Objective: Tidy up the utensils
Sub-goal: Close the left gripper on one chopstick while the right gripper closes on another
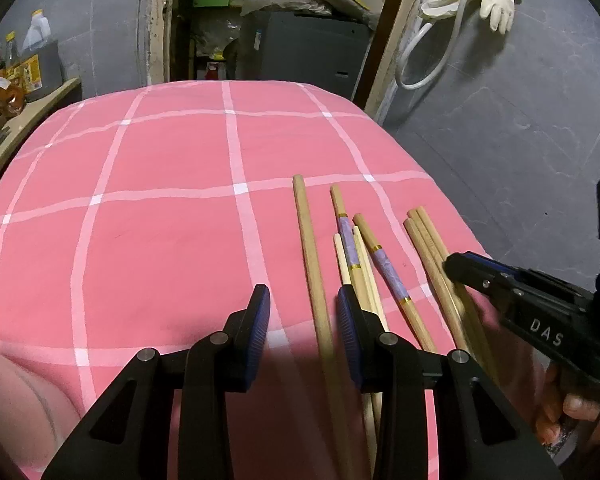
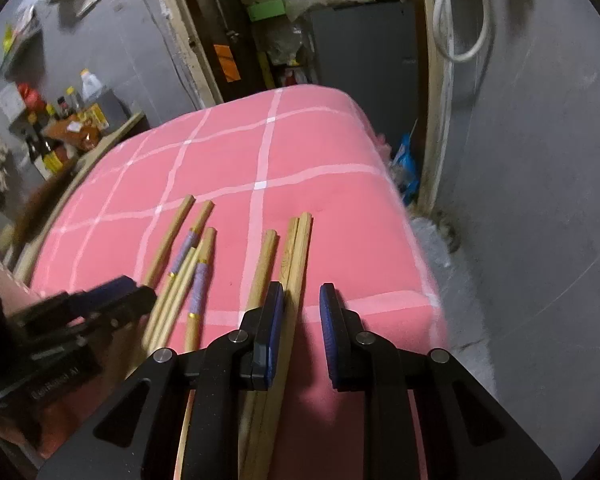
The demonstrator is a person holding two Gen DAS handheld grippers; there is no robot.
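Between the left gripper's (image 1: 303, 316) spread fingers lies one plain wooden chopstick (image 1: 309, 240), unpinched; the right gripper's (image 2: 302, 312) parted fingers straddle a square-ended wooden pair (image 2: 298, 248). Purple-banded chopsticks (image 1: 380, 260) lie between on the pink-checked counter (image 1: 160, 220); sorting looks barely begun.

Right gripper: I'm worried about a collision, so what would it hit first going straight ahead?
Probably the pair of plain wooden chopsticks between the right gripper fingers, then the pink checked cloth; depth is unclear.

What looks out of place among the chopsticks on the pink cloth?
The two purple-banded chopsticks lie crossed over pale thin ones instead of side by side, so that group is mixed and askew. The single plain chopstick lies alone. Nothing looks broken.
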